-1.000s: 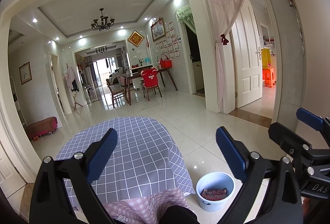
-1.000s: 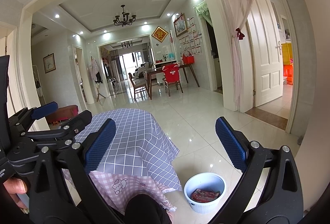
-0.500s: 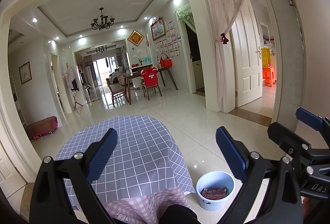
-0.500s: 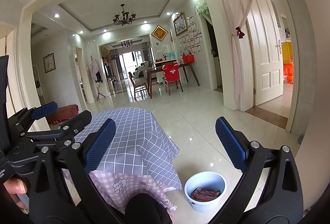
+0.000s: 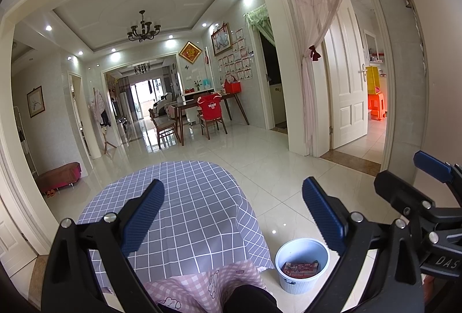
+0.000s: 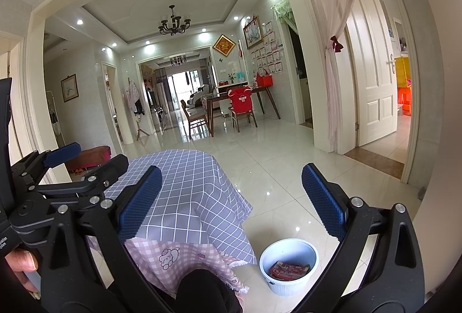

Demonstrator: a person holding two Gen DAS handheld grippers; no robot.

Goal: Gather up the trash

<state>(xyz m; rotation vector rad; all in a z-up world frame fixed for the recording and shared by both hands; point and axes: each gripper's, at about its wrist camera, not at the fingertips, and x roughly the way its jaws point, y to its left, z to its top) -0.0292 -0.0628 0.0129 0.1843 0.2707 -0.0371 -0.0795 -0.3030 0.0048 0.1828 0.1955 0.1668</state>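
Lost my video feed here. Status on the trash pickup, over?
Left gripper open, empty. Right gripper open, empty. Red wrapper in white bin on floor beside checked table. No trash visible on tabletop; path clear.

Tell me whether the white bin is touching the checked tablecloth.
Apart. The right wrist view shows bare floor tile between the white bin and the hanging edge of the checked tablecloth; the left wrist view shows the same gap.

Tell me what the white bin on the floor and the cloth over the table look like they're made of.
White bin: probably plastic, with a matte ribbed wall. Cloth: grey-and-white checked fabric, draping in soft folds; the fibre can't be told.
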